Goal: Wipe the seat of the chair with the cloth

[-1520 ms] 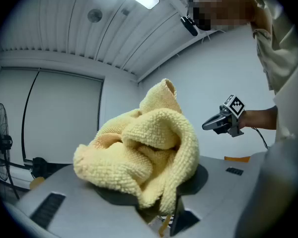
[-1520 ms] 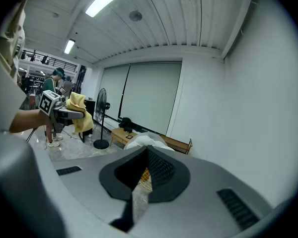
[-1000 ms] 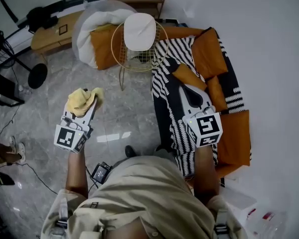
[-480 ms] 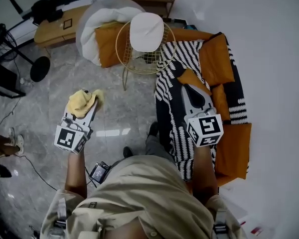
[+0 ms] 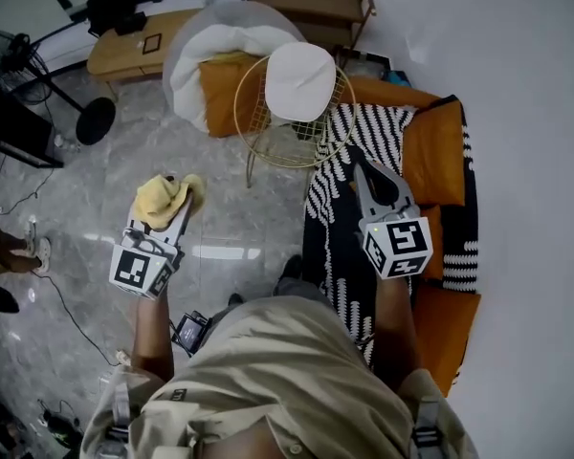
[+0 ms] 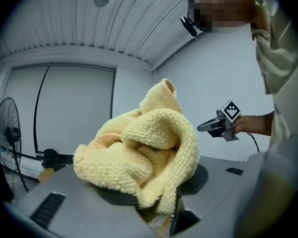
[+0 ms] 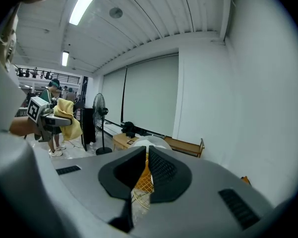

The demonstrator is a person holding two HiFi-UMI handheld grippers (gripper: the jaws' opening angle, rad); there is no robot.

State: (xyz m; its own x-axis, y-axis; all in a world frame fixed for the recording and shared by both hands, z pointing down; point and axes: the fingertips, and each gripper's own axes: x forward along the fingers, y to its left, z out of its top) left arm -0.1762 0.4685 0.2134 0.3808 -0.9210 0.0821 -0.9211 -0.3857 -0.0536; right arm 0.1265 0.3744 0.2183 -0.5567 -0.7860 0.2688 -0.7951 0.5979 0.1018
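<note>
The cloth [image 5: 162, 197], a yellow terry one, is bunched up in my left tool [image 5: 165, 208], whose jaws are closed on its lower folds. Most of it stands loose above the jaws as a soft heap. I think it is held so in order that a thick pad is free in front for the rubbing. It hangs over the grey stone floor [image 5: 230, 228], touching nothing else, and is well apart from the chair [image 5: 289, 113]. The chair is a round one of gold wire with a white seat pad [image 5: 301, 79] in the middle, and it stands ahead of me, further out than both tools. Nothing lies on the seat, so in my judgement the wiping is not yet begun. First the cloth must go forward and to the right until it rests on the white pad.

My right tool [image 5: 362, 168] holds nothing: its jaws are nearly together, with only a thin slit, and through this slit its own view shows the wire of the chair. It points toward the chair's right side, above the black and white striped blanket [image 5: 337, 218] that covers an orange sofa [image 5: 438, 151]. Perhaps it is there to steady the frame, because a light wire chair may slide on smooth stone when pressed.
</note>
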